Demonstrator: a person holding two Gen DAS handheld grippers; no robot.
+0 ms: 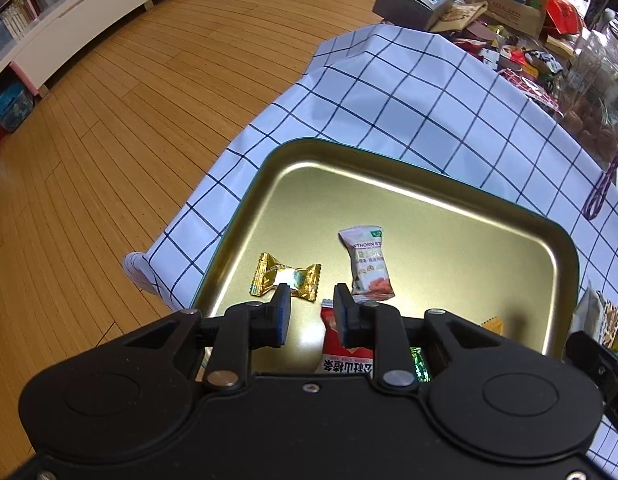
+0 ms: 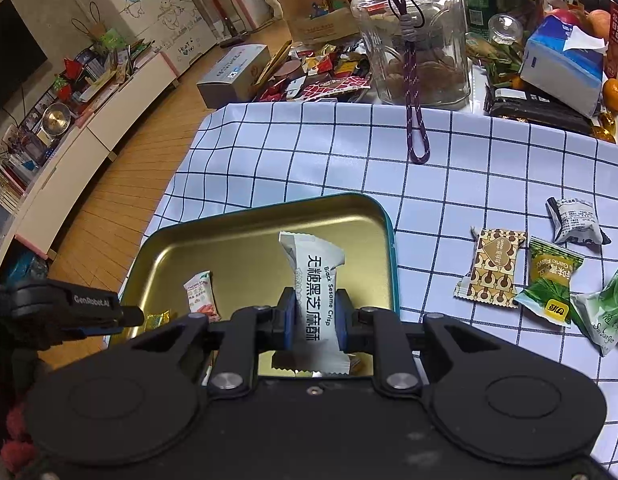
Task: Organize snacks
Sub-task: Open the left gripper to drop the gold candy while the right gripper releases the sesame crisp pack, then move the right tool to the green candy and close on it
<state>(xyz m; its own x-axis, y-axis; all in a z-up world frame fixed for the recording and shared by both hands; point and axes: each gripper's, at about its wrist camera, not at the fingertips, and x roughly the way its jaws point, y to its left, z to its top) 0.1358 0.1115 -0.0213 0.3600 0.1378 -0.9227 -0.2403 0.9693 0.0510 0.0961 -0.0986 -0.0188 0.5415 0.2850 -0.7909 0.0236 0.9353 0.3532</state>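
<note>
Right gripper [image 2: 312, 322] is clamped on a white snack [image 2: 314, 300], held upright over the tray [image 2: 390, 264]. Left gripper [image 1: 309, 312] is apart, w/ nothing in it, over the tray too.

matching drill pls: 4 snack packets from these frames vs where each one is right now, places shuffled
Things:
1. black sesame crisp packet
2. gold-wrapped candy
3. hawthorn stick packet
4. brown heart-print packet

Places:
A. lying on the checked cloth, right of the tray
B. clamped between the right gripper fingers, above the tray
C. in the gold tray, just ahead of the left gripper's left finger
D. in the tray, ahead of the left gripper's right finger

Pairs: 1-B, 2-C, 3-D, 4-A
</note>
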